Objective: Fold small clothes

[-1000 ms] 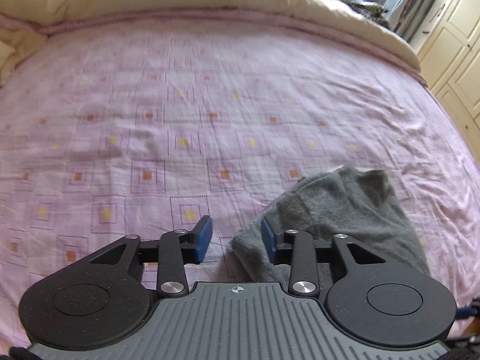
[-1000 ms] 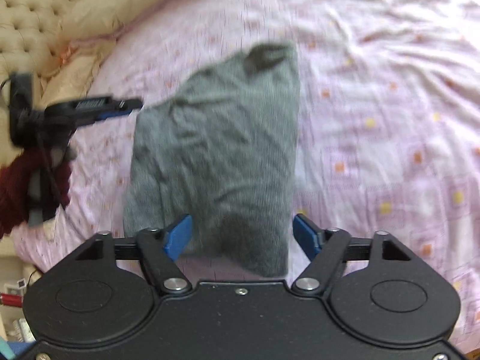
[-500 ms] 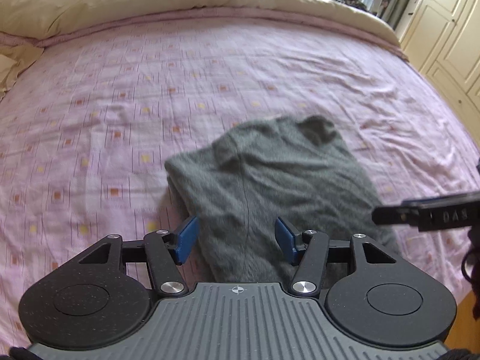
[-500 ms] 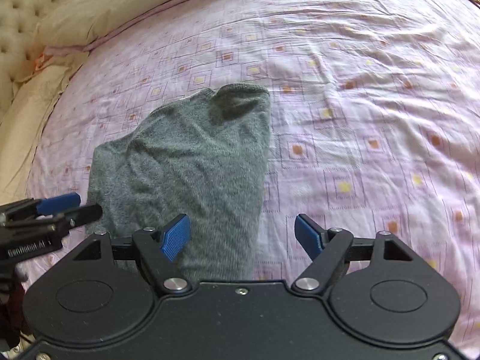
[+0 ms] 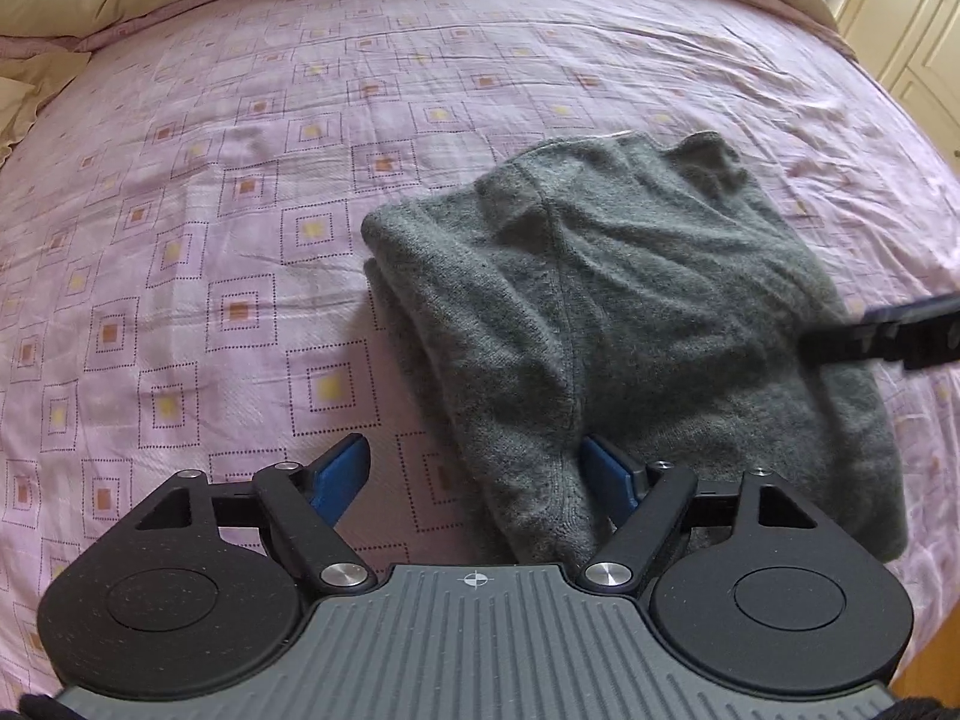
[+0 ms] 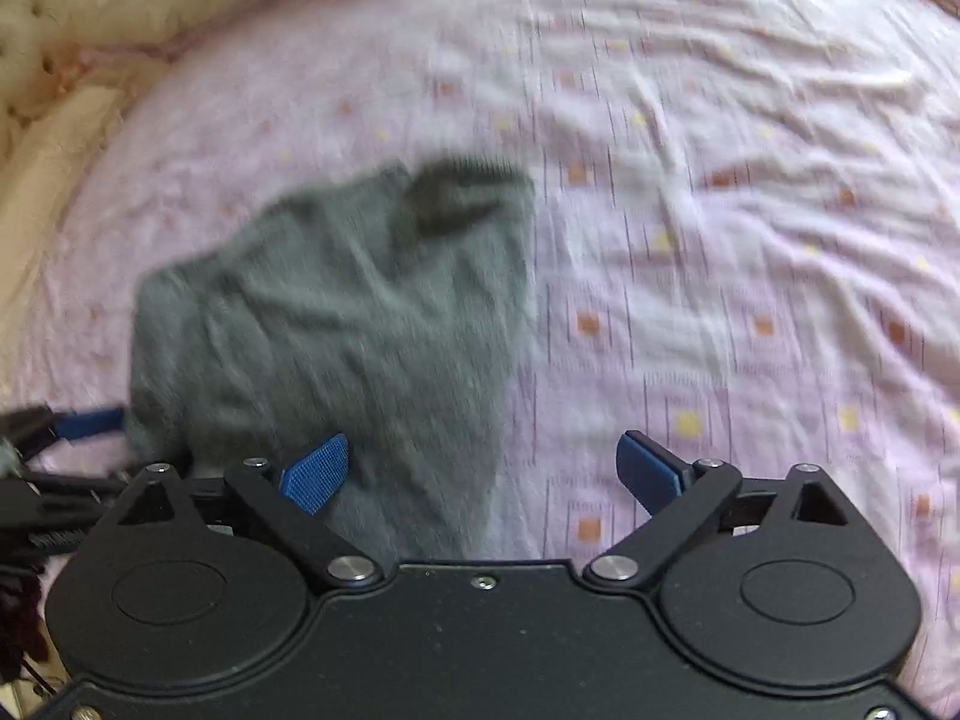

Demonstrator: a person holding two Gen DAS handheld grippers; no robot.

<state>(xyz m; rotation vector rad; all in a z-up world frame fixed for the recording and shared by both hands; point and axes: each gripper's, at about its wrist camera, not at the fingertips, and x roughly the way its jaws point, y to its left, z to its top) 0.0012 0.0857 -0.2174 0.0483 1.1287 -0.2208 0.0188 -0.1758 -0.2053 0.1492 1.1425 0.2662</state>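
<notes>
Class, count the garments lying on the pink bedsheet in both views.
1: a grey knit garment, folded on the pink bedsheet, just ahead of both open grippers. Nothing else shows, though more may lie outside the frames.

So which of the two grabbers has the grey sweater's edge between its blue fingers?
The left gripper: the grey sweater hem lies between its open fingers.

Left wrist view: sharp, evenly lit by soft daylight that seems to enter from the upper right; fisheye distortion bows the pink bedsheet toward the frame edges, and the corners vignette to black. The grey knit garment casts a faint shadow on its left side. Right wrist view: strong motion blur smears the sheet pattern and the garment; the sheet's upper right area is washed out, nearly white.
</notes>
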